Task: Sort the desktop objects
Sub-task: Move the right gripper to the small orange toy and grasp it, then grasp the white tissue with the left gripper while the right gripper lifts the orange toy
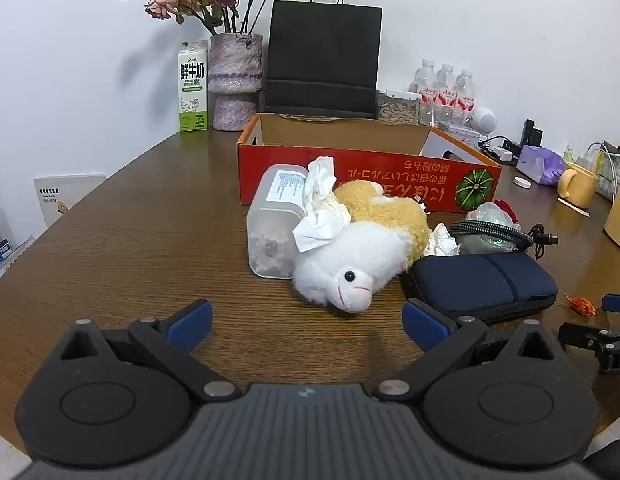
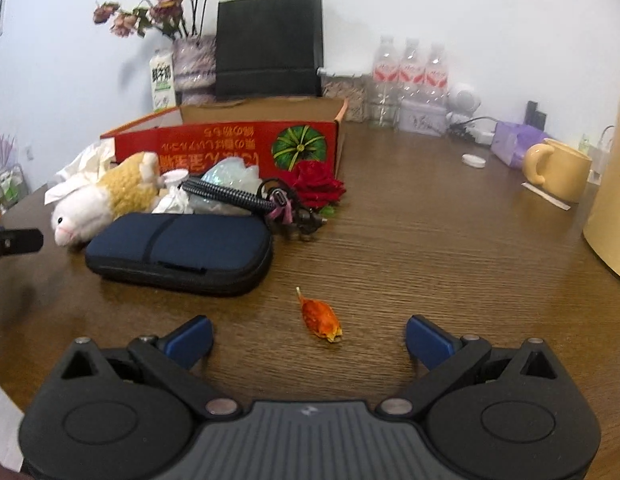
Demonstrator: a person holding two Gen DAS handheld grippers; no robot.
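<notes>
Two empty hand-held grippers over a cluttered wooden surface.

At frame bottom, the left hand-held gripper and right hand-held gripper gape wide; mid-frame lie one orange petal, one navy pouch, one plush sheep; beyond, one red box, three bottles.

Both grippers — black housings, blue finger pads, silver pivot screws
</notes>
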